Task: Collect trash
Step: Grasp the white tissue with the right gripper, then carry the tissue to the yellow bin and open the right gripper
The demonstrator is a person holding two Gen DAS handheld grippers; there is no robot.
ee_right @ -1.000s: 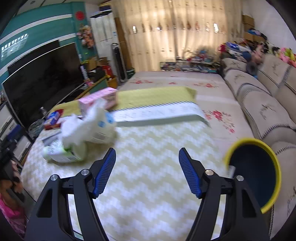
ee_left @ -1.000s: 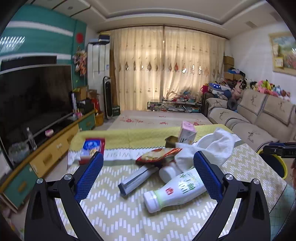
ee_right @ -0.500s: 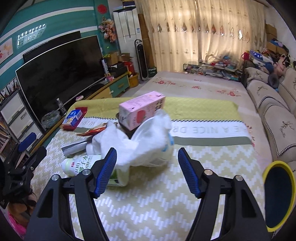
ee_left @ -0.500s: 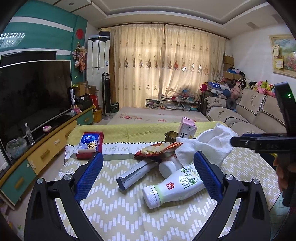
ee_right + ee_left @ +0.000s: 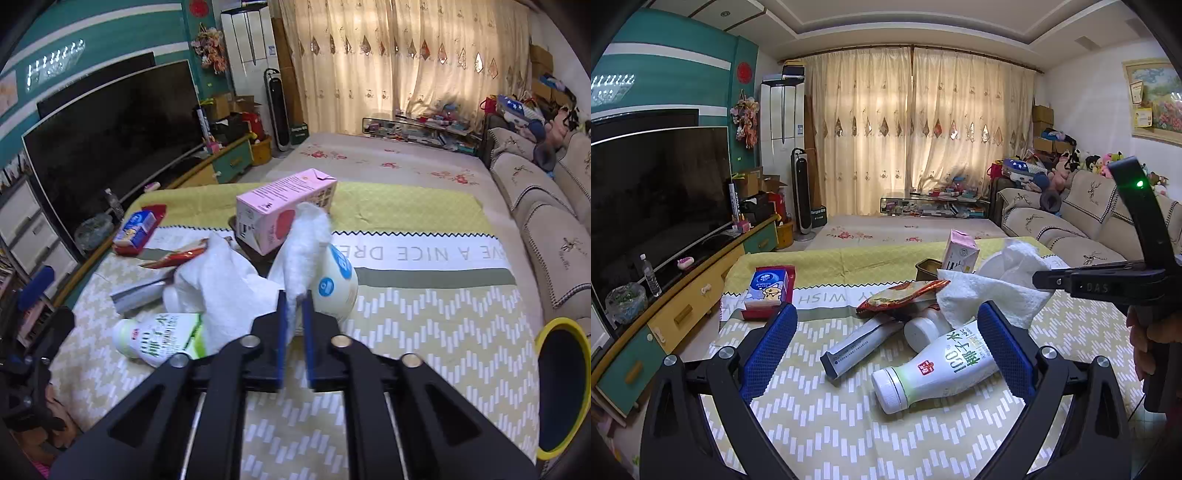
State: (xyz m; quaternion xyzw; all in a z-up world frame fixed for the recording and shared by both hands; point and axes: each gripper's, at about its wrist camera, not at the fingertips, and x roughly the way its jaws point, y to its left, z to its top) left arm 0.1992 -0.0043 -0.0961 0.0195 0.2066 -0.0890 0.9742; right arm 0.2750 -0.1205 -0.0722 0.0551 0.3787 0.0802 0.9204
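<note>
A heap of trash lies on the table: a white crumpled paper towel [image 5: 229,284], a pink carton [image 5: 284,210], a white-and-green bottle [image 5: 938,365], a red snack wrapper [image 5: 901,299], a grey tube box [image 5: 857,347] and a white cup with blue labels [image 5: 336,288]. My right gripper [image 5: 294,299] is shut on a raised fold of the paper towel. In the left wrist view the right gripper [image 5: 1049,281] reaches in from the right onto the towel [image 5: 993,291]. My left gripper [image 5: 886,325] is open and empty, just short of the bottle.
A yellow-rimmed bin [image 5: 565,387] stands off the table's right edge beside the sofa [image 5: 546,221]. A tissue pack on a red tray [image 5: 768,291] lies at the far left of the yellow patterned tablecloth [image 5: 831,424]. A TV [image 5: 653,199] and cabinet line the left side.
My right gripper swung left from near the bin to the trash heap and closed on the paper towel. My left gripper stayed open and barely moved.
</note>
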